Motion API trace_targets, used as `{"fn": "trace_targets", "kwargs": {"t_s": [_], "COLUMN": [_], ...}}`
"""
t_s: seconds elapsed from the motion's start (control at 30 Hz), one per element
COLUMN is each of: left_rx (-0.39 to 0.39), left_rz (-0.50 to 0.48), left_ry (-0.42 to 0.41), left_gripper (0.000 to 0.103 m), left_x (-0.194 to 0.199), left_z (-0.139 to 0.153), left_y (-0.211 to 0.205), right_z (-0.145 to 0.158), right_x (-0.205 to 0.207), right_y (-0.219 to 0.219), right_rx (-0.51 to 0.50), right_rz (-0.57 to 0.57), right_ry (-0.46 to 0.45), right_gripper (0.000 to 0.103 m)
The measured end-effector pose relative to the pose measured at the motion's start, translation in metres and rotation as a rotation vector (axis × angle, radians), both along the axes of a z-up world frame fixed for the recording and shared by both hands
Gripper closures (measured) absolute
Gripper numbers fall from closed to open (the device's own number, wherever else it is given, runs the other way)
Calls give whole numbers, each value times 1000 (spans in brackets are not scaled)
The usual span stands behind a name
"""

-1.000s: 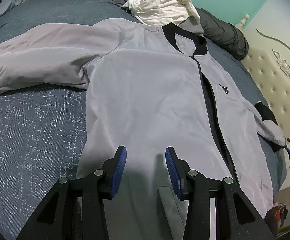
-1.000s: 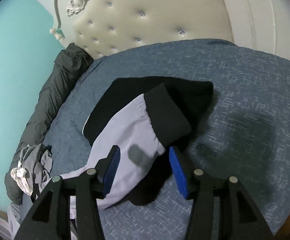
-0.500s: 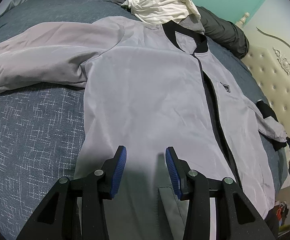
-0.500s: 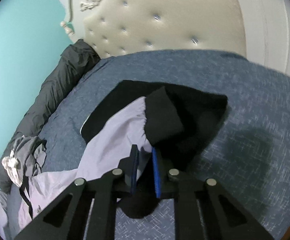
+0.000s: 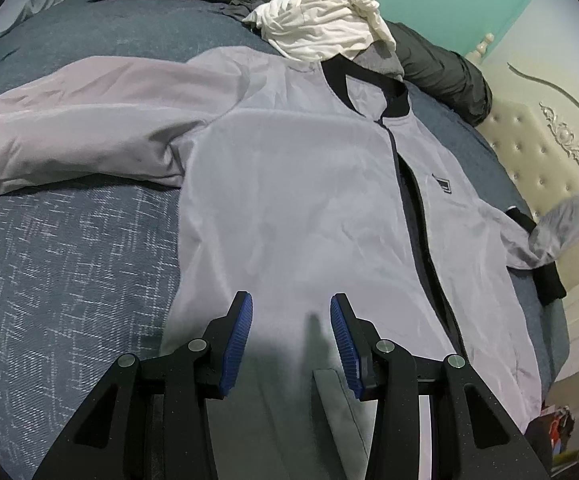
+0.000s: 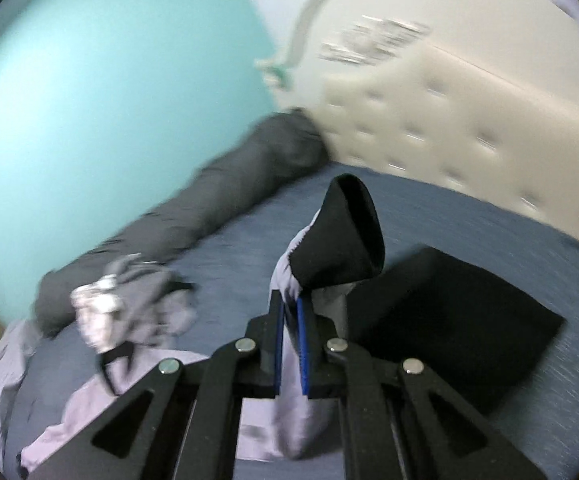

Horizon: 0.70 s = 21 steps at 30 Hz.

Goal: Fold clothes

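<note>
A light grey jacket (image 5: 289, 200) with a black collar and dark zipper lies spread face up on the blue bedspread (image 5: 69, 260). Its one sleeve (image 5: 69, 128) stretches out to the left. My left gripper (image 5: 291, 340) hovers open over the jacket's lower hem, nothing between its blue pads. My right gripper (image 6: 289, 332) is shut on the other sleeve (image 6: 289, 276) just below its black cuff (image 6: 345, 236), which stands lifted above the bed. In the left wrist view that raised sleeve (image 5: 561, 224) hangs at the far right.
A white garment (image 5: 325, 24) and a grey one are heaped by the collar. A dark rolled duvet (image 6: 193, 216) runs along the teal wall. A flat black cloth (image 6: 457, 320) lies under the lifted cuff. The cream tufted headboard (image 6: 469, 128) stands behind.
My right gripper closed on the sleeve near its cuff and has raised it off the bed, with the view swinging upward. The left gripper stayed open over the hem.
</note>
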State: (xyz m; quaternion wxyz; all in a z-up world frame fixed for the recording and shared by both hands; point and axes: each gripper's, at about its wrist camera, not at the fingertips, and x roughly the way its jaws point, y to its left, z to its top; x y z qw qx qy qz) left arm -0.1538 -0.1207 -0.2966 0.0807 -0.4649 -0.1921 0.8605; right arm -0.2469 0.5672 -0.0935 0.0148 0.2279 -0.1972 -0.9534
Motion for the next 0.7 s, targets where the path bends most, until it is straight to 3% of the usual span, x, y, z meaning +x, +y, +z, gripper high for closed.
{"fn": "trace_targets", "kwargs": {"t_s": [0.2,0.37,0.5,0.7], "left_rx": [7,19,29,44], "left_rz": [16,37,55,62], "left_ry": [24,46,59,70], "left_gripper": [59,59,59,59], "left_x": [14,26,36,42], "left_z": [11,21,28,35], "left_y": [-15,-30,-42,-52], "right_z": [55,62,39,-55], "right_x": [-5,9,26,74], "right_y": [-135,-250,-332,-431], "right_rx": [31,33,68,189], "right_rz": [307,551,721,946], "right_ry": [93,92,23,-166], "right_gripper": [97,98,98,98]}}
